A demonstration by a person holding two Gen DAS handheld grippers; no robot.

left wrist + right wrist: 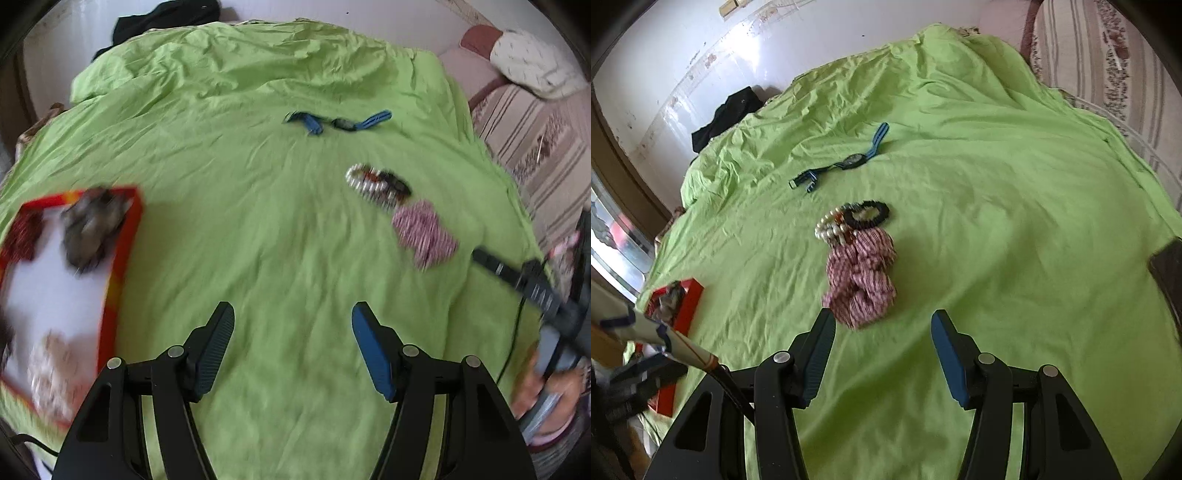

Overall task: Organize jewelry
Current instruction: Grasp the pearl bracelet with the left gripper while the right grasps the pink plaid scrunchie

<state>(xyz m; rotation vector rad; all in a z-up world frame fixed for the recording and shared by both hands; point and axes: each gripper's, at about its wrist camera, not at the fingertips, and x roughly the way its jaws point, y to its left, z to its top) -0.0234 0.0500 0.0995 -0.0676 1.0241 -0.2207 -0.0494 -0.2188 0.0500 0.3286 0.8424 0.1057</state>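
- Currently no brand, label or writing is readable in either view; the left wrist view is motion-blurred.
- Left tongs (293, 314): jaws partly apart, nothing between them, only the green bed sheet (258, 192) below.
- Right tongs (882, 325): jaws about half apart, nothing gripped. The pink striped scrunchie (862, 280) lies just ahead of the left fingertip; contact can't be judged.
- Pearl bracelet (831, 227) and black scrunchie (870, 213) lie touching each other at the far edge of the pink one, mid-bed.
- Blue-strap watch (846, 160) lies flat further up the sheet, apart from that pile.
- Red-rimmed box (123, 254) sits at the bed's left side, white inside. It holds a grey-brown clump, something dark red and a pale beaded piece, all too blurred to identify.
- Black garment (727, 112) lies at the far corner by the wall.
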